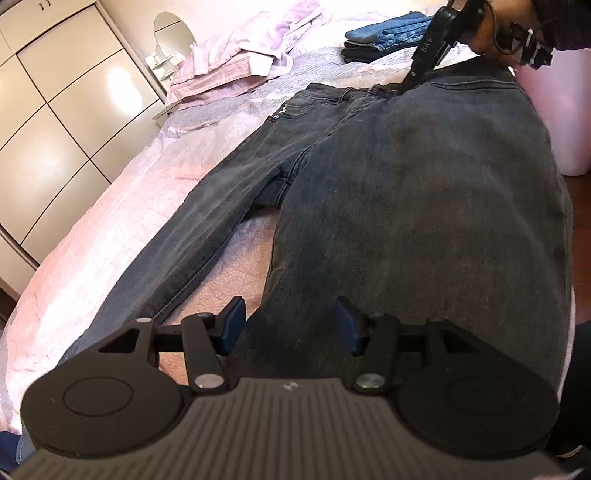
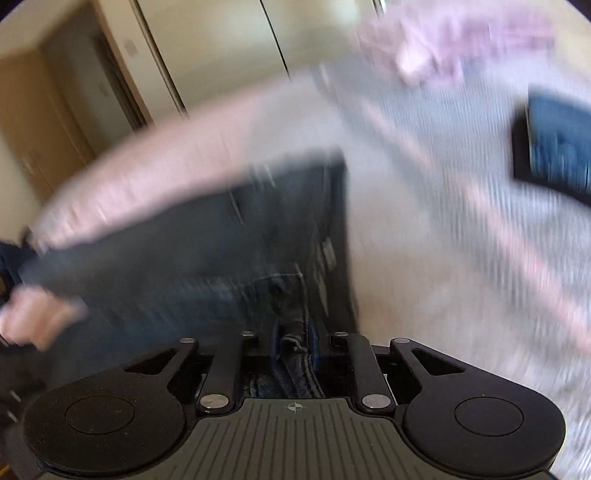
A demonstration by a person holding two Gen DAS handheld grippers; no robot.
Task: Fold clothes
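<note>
Lying ahead of my left gripper (image 1: 290, 326), the dark grey denim jeans (image 1: 406, 192) are spread flat on the pale pink quilted bedspread (image 1: 92, 236), waistband at the far end and legs running back toward me. The nearer leg passes directly under that gripper and between its blue pads (image 1: 233, 325); the pads stand apart with clear gaps on both sides of the cloth and press on nothing. The other leg angles away to its left.

My right gripper (image 2: 295, 341) is clamped narrowly on a bunched fold of the jeans at the waistband; in the right wrist view the denim seam sits squeezed between the pads. That view is heavily blurred. From the left wrist view, the same gripper is at the far end, its tip down on the waistband.

Beyond the waistband, a stack of folded blue denim garments (image 1: 388, 35) rests on the bedspread. To the far left of it lies a heap of crumpled lilac and pink fabric (image 1: 251, 48). Cream wardrobe doors (image 1: 55, 122) stand left of the bed.
</note>
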